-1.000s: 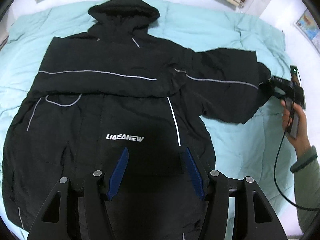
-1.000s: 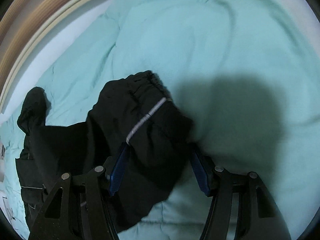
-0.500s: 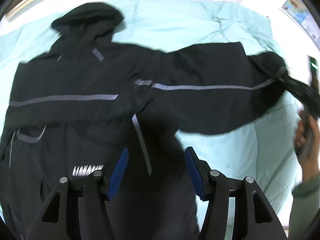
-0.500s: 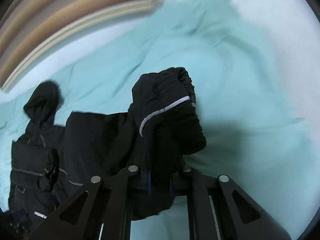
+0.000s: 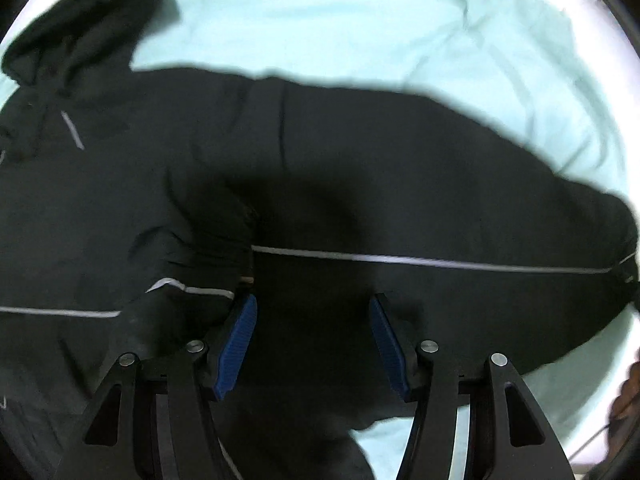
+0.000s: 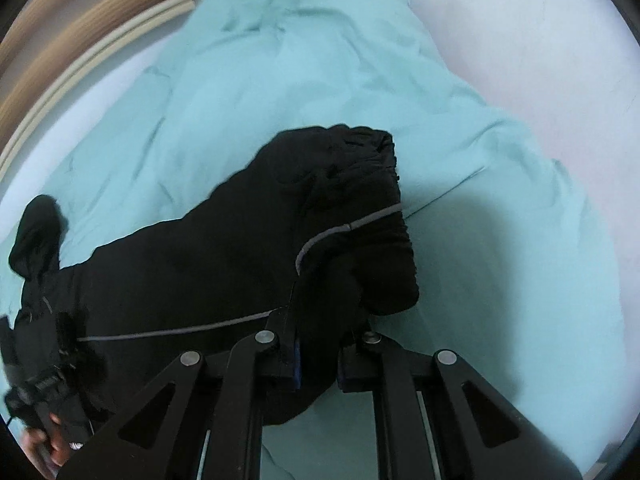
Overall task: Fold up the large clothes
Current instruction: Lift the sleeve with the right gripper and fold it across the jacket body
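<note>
A large black hooded jacket [image 5: 120, 200] with thin grey piping lies spread on a pale green duvet [image 5: 360, 20]. Its hood [image 5: 80, 28] points to the far left. My left gripper [image 5: 312, 344] is open, its blue pads [image 5: 236, 344] just above the jacket where the sleeve meets the body. The sleeve [image 5: 440, 216] stretches to the right, lifted off the bed. My right gripper [image 6: 316, 356] is shut on the sleeve's cuff end [image 6: 352, 216] and holds it up above the duvet [image 6: 500, 280].
A wooden headboard [image 6: 80, 28] runs along the far side of the bed. White wall or sheet [image 6: 540, 40] lies beyond the duvet's right edge. The hand with the left gripper [image 6: 40, 432] shows at the lower left of the right wrist view.
My right gripper closed on the sleeve cuff and lifted it off the bed. My left gripper moved forward, toward the sleeve's base, and stayed open.
</note>
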Demonstrator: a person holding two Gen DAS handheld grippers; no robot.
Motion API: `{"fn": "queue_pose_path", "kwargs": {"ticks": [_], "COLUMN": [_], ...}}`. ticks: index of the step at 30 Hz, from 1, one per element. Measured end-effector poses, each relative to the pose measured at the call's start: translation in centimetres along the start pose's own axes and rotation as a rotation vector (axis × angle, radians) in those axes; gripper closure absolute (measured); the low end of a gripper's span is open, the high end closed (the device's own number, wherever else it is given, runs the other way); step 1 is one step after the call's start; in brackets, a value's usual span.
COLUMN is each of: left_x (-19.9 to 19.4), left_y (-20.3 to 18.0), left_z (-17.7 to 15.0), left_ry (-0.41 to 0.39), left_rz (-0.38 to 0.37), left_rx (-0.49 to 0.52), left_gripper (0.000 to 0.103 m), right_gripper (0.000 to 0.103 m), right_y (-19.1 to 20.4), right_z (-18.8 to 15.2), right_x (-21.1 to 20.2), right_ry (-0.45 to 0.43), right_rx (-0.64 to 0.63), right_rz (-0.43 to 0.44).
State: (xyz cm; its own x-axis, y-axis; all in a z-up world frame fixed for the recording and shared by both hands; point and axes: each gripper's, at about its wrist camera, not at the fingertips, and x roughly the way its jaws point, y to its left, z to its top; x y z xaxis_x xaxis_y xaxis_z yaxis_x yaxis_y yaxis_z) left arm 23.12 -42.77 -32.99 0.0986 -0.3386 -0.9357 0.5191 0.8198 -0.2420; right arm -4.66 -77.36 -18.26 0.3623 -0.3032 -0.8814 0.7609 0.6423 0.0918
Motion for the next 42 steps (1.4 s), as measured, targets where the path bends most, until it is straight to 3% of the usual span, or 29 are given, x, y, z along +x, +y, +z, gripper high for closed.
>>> {"fn": "queue_pose_path", "kwargs": {"ticks": [3,6,10,14,24,33,38,42], "left_x": [-0.1,-2.9,-8.9,-13.7,-19.5,-22.5,-23.6,-23.7], "left_y": [-0.6,-0.4,1.0,5.0,17.3,26.5,31.1,33.4], "left_z": [-0.2,-1.1,-3.1,-5.0,-8.7,-12.2,-13.7,-15.0], "left_ry": [-0.011,-0.048,-0.157,-0.239,-0.33,-0.366,-0.388,-0.386], "left_rz": [0.018,-0.085,-0.166,-0.174,-0.068,0.026,0.038,0.053], "left_rx": [0.036,0.058,0.094,0.048,-0.134,-0.206,-0.278,-0.318], "left_gripper": [0.043,0.043,0.043,0.043,0.043,0.043,0.043,0.043], "right_gripper": [0.09,0.09,0.09,0.09,0.09,0.09,0.09,0.09], "right_y": [0.9,2.4,5.1,9.5,28.8,45.9,55.0,61.6], "right_z": [0.7,1.1,1.0,0.7,-4.8,-12.8,-18.3,-23.6], "right_x": [0.7,-0.3,-2.9,-5.5,-8.8,-10.3,-8.1,-5.1], "right_ry": [0.026,0.014,-0.025,-0.053,-0.075,-0.064,-0.026,0.067], "right_rx": [0.012,-0.008,-0.041,-0.102,-0.358,-0.609,-0.75,-0.844], "right_rz": [-0.031,-0.044,0.021,0.113,0.252,0.352,0.374,0.408]}}
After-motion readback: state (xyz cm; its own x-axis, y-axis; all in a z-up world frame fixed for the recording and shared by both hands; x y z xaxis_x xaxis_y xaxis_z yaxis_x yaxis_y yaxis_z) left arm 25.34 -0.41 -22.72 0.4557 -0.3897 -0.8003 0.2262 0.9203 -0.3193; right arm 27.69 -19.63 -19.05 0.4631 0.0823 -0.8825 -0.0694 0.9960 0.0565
